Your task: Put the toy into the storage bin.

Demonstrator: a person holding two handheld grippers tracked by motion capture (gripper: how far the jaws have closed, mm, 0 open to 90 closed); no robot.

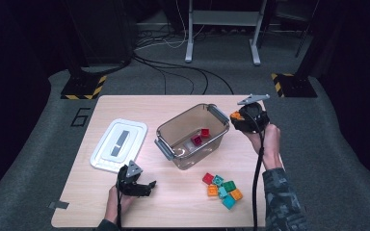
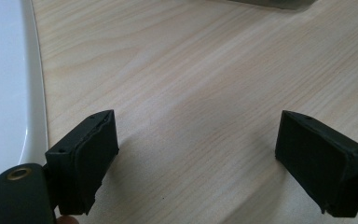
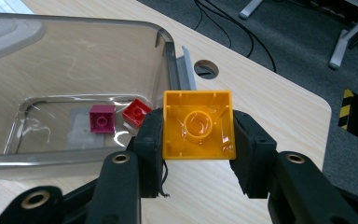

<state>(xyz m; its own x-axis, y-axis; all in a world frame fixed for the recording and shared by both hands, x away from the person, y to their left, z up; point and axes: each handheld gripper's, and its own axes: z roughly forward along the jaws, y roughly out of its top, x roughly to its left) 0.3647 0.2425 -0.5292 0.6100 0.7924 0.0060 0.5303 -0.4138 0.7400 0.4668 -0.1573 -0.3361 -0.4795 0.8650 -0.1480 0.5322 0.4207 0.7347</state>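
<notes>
Left gripper (image 1: 136,182) low, level, jaws wide apart, nothing between them. Right gripper (image 1: 248,118) raised, jaws clamped.

Glossy plastic on pale matt wood

The orange brick (image 3: 199,125) is shiny moulded plastic; the clear tub (image 3: 74,60) is scuffed, see-through plastic holding glossy pink (image 3: 102,118) and red (image 3: 136,112) bricks. The table (image 2: 205,93) shows smooth light wood grain, the lid (image 2: 4,93) is glossy white plastic, and the pads (image 2: 95,158) are matt black.

High view: fixed overhead, facing forward and down across the light wooden table (image 1: 173,202). Left gripper view: close, low over tabletop. Right gripper view: close, sharing the clear plastic bin (image 3: 74,51) (image 1: 192,132) with high view.
</notes>
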